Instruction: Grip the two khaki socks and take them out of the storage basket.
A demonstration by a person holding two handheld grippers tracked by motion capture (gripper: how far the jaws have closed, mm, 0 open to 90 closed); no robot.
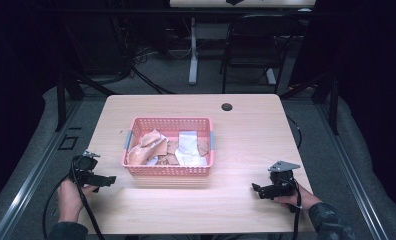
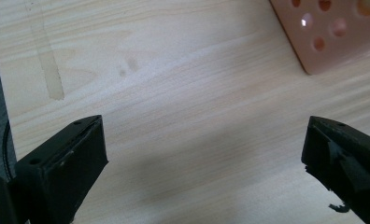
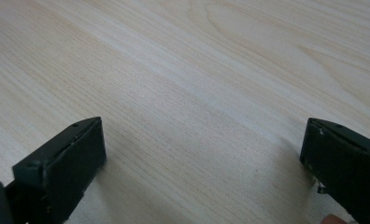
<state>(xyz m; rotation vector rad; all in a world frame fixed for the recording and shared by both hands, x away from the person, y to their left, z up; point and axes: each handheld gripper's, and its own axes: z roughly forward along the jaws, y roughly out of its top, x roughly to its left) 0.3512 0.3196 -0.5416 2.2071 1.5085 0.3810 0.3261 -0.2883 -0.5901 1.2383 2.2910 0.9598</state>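
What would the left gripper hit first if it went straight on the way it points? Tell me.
Probably the bare table: the left gripper, jaws open, looks down onto wood. The pink basket sits off to one side of that line, though depth is hard to judge.

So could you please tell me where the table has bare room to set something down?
The light wooden table is bare right of the pink plastic basket, towards the cable hole, and along the front between the left gripper and right gripper. The basket itself is crowded with crumpled wrappers.
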